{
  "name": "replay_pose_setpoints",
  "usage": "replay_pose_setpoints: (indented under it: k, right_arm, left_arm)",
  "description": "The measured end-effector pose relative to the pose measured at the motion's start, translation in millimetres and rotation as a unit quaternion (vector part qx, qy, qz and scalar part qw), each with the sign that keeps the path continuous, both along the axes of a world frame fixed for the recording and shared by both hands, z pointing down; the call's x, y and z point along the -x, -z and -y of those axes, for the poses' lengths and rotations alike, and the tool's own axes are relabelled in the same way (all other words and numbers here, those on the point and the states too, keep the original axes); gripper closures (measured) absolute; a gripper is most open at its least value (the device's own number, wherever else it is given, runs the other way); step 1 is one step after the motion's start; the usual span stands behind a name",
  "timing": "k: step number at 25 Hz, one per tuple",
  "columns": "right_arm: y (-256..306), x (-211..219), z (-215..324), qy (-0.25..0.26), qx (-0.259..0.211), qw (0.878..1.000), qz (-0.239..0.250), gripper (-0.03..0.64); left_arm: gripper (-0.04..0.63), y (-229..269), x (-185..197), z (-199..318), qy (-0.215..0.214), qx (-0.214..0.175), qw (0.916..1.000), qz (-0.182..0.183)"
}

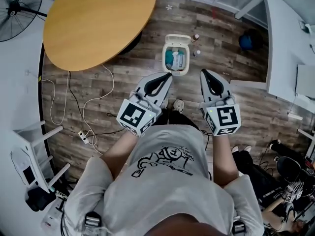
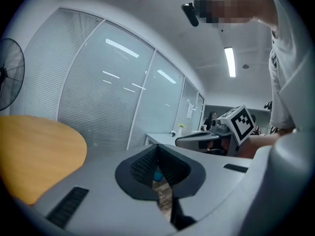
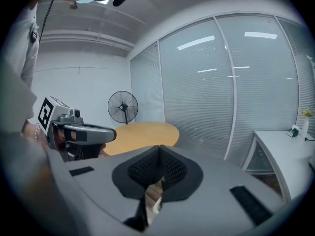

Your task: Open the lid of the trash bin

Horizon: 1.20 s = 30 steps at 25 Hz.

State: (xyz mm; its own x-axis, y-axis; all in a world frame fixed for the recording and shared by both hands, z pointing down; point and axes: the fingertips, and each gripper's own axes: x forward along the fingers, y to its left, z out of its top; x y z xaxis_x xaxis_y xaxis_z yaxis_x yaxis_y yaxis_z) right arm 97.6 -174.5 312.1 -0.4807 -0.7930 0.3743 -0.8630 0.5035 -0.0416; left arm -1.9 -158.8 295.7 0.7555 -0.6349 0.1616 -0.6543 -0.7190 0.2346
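Observation:
In the head view a small white trash bin (image 1: 165,58) stands on the wooden floor, its lid (image 1: 177,39) tipped up at the far side and blue-green contents showing inside. Both grippers are held up in front of the person's chest, well above the bin. My left gripper (image 1: 168,76) is shut and empty, pointing toward the bin's near rim. My right gripper (image 1: 203,72) is likewise shut with nothing in it, just right of the bin. Each gripper view shows its own jaws, left (image 2: 157,147) and right (image 3: 158,147), meeting at the tips, with the other gripper alongside.
A round wooden table (image 1: 98,18) stands left of the bin, with a floor fan (image 1: 17,9) beyond it. Cables and a power strip (image 1: 83,136) lie on the floor at left. A white desk (image 1: 290,43) lines the right side; two small bottles (image 1: 196,37) sit beside the bin.

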Motion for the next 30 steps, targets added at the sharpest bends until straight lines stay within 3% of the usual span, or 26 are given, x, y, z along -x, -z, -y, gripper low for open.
replay_pose_setpoints:
  k: [11, 30]
  right_arm:
    - [84.4, -4.7, -25.0, -0.002, -0.056, 0.998, 0.013, 0.609]
    - [170.1, 6.3, -76.9, 0.008, -0.112, 0.993, 0.031, 0.609]
  left_arm:
    - [0.578, 84.3, -3.0, -17.4, -0.006, -0.057, 0.9983, -0.012]
    - [0.580, 162.4, 1.7, -71.9, -0.024, -0.104, 0.9939, -0.025]
